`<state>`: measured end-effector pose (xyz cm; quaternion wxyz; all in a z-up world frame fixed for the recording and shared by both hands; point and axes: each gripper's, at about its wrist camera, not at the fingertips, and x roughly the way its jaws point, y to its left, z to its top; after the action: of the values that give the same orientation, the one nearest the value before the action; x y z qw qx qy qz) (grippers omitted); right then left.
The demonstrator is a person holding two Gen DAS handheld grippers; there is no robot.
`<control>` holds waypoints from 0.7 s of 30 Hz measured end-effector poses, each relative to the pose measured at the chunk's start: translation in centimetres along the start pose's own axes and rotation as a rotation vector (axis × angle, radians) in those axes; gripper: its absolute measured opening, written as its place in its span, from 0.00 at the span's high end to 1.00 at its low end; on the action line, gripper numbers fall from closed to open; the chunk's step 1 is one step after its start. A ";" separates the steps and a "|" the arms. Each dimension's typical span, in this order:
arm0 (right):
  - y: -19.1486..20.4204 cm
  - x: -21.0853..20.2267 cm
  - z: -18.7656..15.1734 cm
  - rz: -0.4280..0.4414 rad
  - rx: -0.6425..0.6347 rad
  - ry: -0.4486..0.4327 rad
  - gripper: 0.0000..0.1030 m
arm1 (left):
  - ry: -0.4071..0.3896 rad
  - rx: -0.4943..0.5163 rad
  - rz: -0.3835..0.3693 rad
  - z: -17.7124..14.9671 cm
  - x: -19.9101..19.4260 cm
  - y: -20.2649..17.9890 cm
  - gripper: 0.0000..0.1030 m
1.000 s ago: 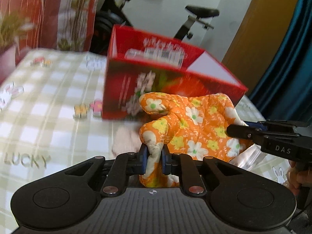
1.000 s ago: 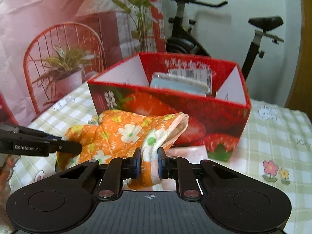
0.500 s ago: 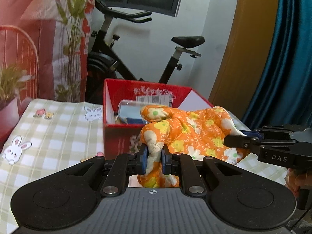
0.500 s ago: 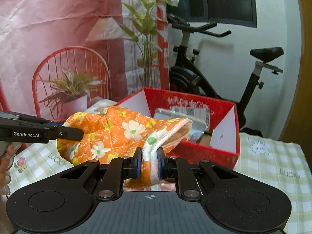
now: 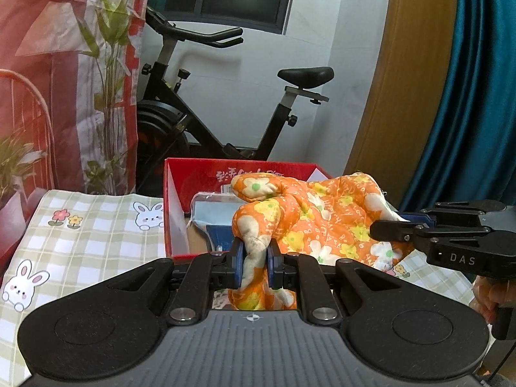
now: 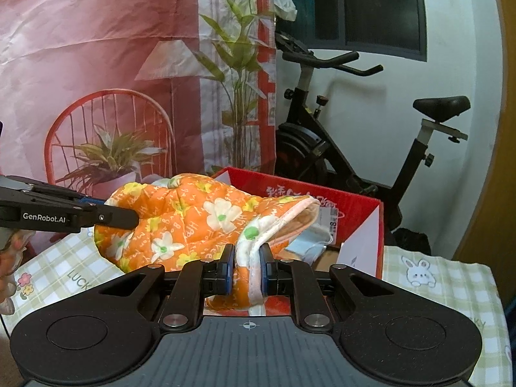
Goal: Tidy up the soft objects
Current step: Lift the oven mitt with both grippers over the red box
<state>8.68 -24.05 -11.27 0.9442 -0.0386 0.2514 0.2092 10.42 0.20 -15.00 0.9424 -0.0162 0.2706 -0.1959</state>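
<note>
An orange oven mitt (image 5: 322, 216) with white and yellow flowers hangs in the air between both grippers, just in front of and above the open red strawberry box (image 5: 200, 174). My left gripper (image 5: 254, 259) is shut on the mitt's thumb end. My right gripper (image 6: 246, 267) is shut on its white-trimmed cuff (image 6: 290, 216). In the left wrist view the right gripper (image 5: 400, 225) reaches in from the right; in the right wrist view the left gripper (image 6: 129, 217) comes in from the left. The box (image 6: 354, 206) holds a blue face mask (image 6: 309, 242) and flat packets.
A green checked tablecloth (image 5: 90, 225) with rabbits and flowers covers the table. An exercise bike (image 5: 225, 122) stands behind the box. A red printed backdrop (image 6: 96, 80) is at the left, a blue curtain (image 5: 477, 96) at the right. A hand (image 5: 490, 293) grips the right gripper's handle.
Both grippers have risen with the mitt held between them, lifting it off the table to the height of the box's rim. The box's inside now shows in both views.
</note>
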 end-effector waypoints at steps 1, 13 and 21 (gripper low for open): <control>-0.2 0.2 0.2 -0.001 0.000 0.001 0.86 | 0.002 0.002 0.000 0.2 0.3 0.1 0.85; -3.6 4.8 1.1 -0.008 0.034 0.072 0.86 | 0.080 -0.016 -0.016 1.7 5.1 1.0 0.85; -5.9 9.3 5.0 -0.048 0.037 0.051 0.86 | 0.046 -0.076 0.006 5.8 8.8 2.9 0.85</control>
<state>20.70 -25.01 -11.65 0.9428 -0.0325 0.2782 0.1808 21.28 -0.89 -14.85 0.9353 -0.0468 0.2993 -0.1828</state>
